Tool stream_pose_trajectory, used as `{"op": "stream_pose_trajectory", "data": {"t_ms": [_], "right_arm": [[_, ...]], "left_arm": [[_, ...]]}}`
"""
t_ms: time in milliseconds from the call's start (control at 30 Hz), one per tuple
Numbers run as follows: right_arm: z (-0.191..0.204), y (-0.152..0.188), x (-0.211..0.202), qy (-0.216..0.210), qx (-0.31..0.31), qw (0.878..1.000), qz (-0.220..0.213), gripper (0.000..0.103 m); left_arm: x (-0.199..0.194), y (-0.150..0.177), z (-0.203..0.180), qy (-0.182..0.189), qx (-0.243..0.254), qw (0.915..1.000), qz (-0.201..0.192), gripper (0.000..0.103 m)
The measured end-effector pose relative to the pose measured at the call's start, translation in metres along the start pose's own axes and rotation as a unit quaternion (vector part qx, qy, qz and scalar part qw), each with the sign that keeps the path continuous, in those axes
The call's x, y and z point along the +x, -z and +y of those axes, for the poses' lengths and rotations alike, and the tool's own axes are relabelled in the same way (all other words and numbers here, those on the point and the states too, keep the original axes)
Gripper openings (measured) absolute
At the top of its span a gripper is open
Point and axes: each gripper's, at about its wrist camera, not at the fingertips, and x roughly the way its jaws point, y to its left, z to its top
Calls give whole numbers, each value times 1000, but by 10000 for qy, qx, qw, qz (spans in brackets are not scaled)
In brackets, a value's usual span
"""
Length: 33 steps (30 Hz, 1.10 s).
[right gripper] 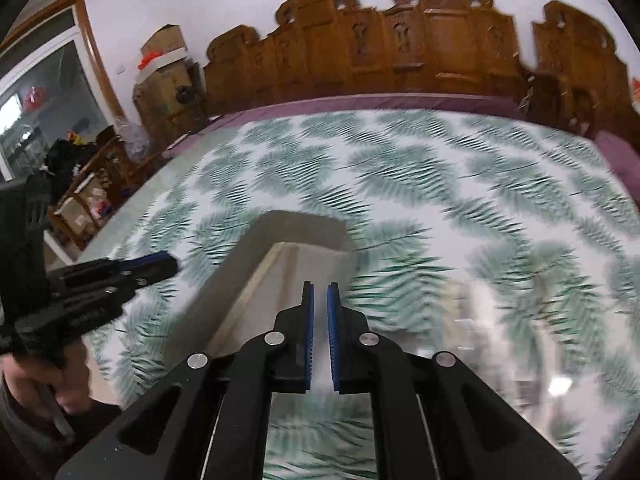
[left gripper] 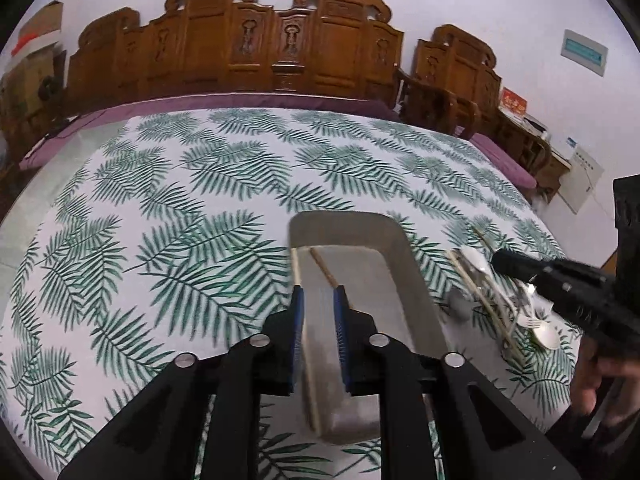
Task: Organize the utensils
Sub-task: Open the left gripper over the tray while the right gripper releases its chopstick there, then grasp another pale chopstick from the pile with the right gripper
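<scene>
On the leaf-print tablecloth (left gripper: 192,184), seen from the left wrist, a grey tray (left gripper: 360,228) lies lengthwise straight ahead, with two chopsticks (left gripper: 323,270) already lying in it near its left wall. The left gripper (left gripper: 319,300) hangs over the near half of the tray, its blue pads a little apart with nothing between them; the brown chopstick's near end lies just beyond the right pad. To the right of the tray, apart from it, lies the pile of loose utensils (left gripper: 492,296): more chopsticks, a pale spoon (left gripper: 545,336) and a small fork, with other pieces too tangled to name. The right gripper (left gripper: 505,262) reaches in from the right edge, its tip over the far end of that pile, with the person's hand (left gripper: 600,384) below it.

From the right wrist everything is smeared by motion. The right gripper (right gripper: 320,292) shows its pads nearly together with only a thin slit and nothing in it. The tray (right gripper: 304,224) lies ahead and to its left; the pile is only pale streaks at lower right. The left gripper (right gripper: 154,266) enters from the left.

I judge the sorting to be partly done, between one drop and the next pickup. The next move calls for the right jaws to spread, settle over one piece in the pile and pinch it cleanly from its neighbours.
</scene>
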Motion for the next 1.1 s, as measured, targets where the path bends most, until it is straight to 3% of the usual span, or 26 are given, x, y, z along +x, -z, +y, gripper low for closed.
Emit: {"op": "stream_pose_trajectory", "data": {"t_ms": [200,300,433,533,967,1067,1100], "right_arm": [[-41,14,-21,526,-252,9983,35,10],[-51,28,-19,573,-278,9979,143,20],[-57,45,-10,576,-191,9978,260,20],[-55,54,3,595,-270,9970,421,20],[-54,75,38,760,-491,9908,1002,20],[-55,76,39,780,-522,9903,1023,6],[-56,75,37,765,-520,9908,990,6]], "left_arm": [[0,3,-25,188,183,9996,-39,41],[0,4,-36,261,256,9993,-60,52],[1,7,-50,348,371,9987,-84,58],[1,10,-56,367,403,9985,-100,72],[2,14,-74,508,519,9973,-79,72],[3,15,-77,530,563,9970,-58,72],[3,16,-79,532,590,9968,-56,72]]}}
